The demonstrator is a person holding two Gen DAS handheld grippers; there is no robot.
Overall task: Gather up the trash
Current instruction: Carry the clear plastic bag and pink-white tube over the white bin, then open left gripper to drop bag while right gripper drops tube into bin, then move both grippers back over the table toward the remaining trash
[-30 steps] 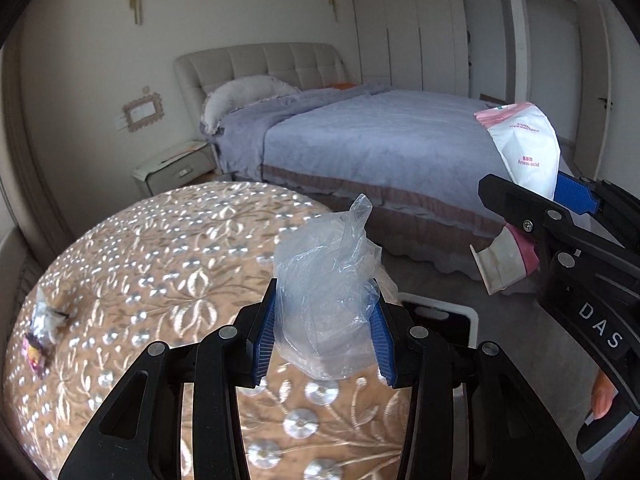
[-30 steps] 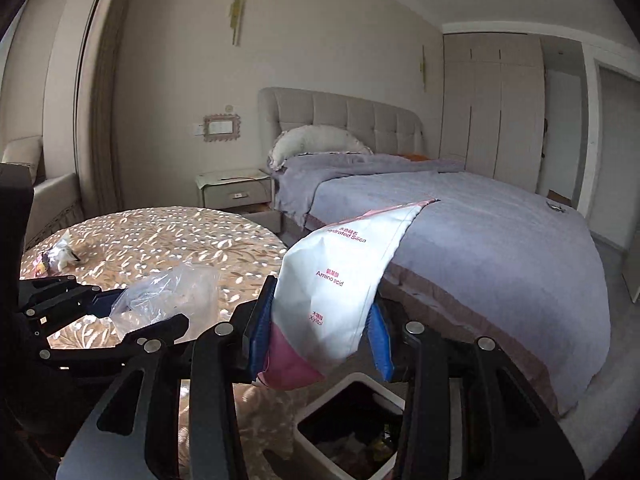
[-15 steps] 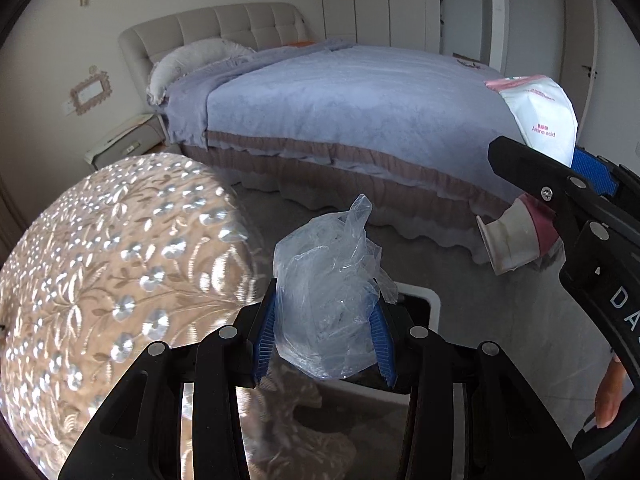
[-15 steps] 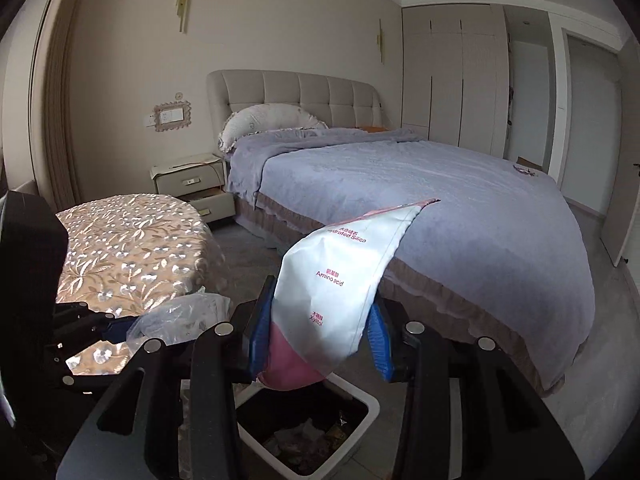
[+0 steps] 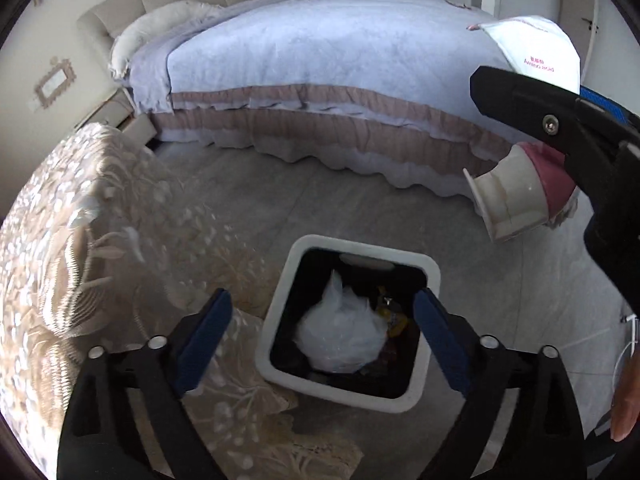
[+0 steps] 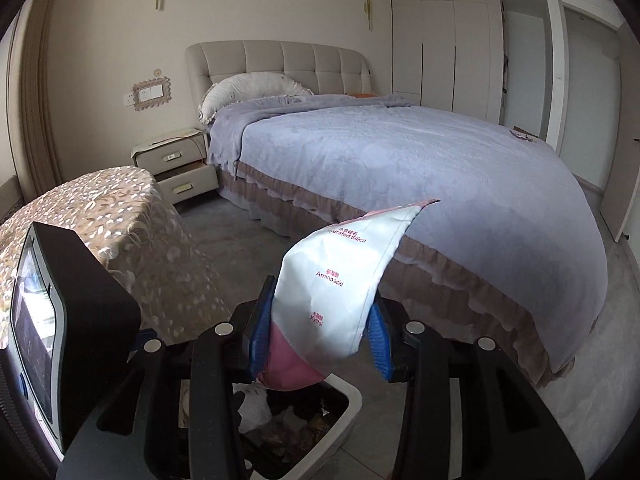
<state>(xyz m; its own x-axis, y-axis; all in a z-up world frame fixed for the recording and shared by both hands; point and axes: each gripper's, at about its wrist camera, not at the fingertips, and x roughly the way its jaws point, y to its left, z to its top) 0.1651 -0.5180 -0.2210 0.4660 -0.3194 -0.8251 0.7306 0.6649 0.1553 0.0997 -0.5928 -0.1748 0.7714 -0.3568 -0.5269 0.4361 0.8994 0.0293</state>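
My left gripper is open and empty, right above a white square trash bin on the floor. A clear crumpled plastic bag lies inside the bin on other trash. My right gripper is shut on a white and pink pouch, held above the bin's rim. The pouch and right gripper also show at the right in the left wrist view.
A round table with a floral gold cloth stands left of the bin. A bed with a lilac cover fills the space behind. A nightstand with an open drawer stands by the headboard. Wardrobes line the far wall.
My left gripper swung from over the table to above the bin, opened, and the clear plastic bag dropped into the bin. My right gripper moved over the bin, still holding the pouch.
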